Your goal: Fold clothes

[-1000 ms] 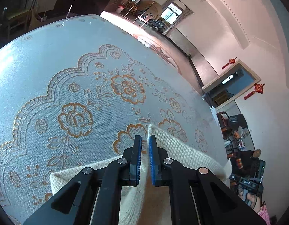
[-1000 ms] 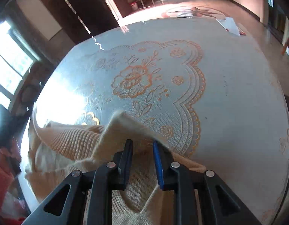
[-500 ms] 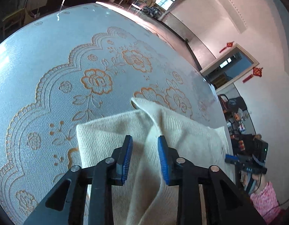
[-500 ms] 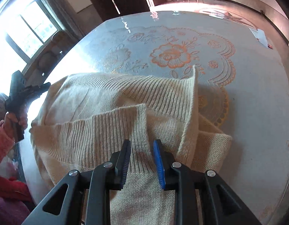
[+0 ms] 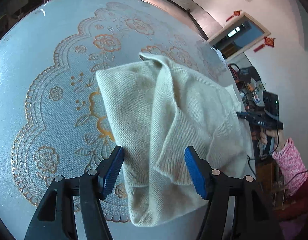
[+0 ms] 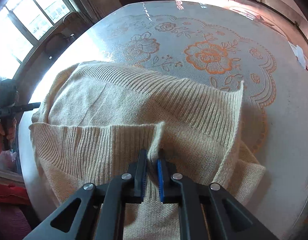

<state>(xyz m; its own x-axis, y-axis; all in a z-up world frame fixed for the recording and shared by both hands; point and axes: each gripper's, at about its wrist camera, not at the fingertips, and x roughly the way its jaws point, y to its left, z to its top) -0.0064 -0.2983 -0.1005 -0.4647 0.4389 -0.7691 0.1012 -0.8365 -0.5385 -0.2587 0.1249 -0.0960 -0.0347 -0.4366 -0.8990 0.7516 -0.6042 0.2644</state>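
Sweater (image 5: 174,120), cream knit, lies in a loose heap on the round table (image 5: 43,64), toward its near edge, over a pale cloth with an orange floral lace pattern (image 6: 210,58). In the left wrist view the knit is doubled over itself, with one corner peaking at the far side and a ribbed band running diagonally down toward the near edge. In the right wrist view a wide ribbed hem stretches across the far part of the garment and ends in a raised corner at the right, while a second ribbed band crosses the near left part.

The left gripper (image 5: 154,172) hangs just over the near part of the sweater with its blue-padded fingers (image 5: 113,169) spread wide apart, one on each side of a fold, and nothing between them is pinched. The right gripper (image 6: 152,175) has its fingers (image 6: 142,176) drawn almost together, and a thin upright fold of knit next to the near ribbed band is caught between them.

At the right of the left wrist view a person's hand (image 5: 271,138) in a pink patterned sleeve (image 5: 290,164) holds the handle of the right gripper beside the table's edge.
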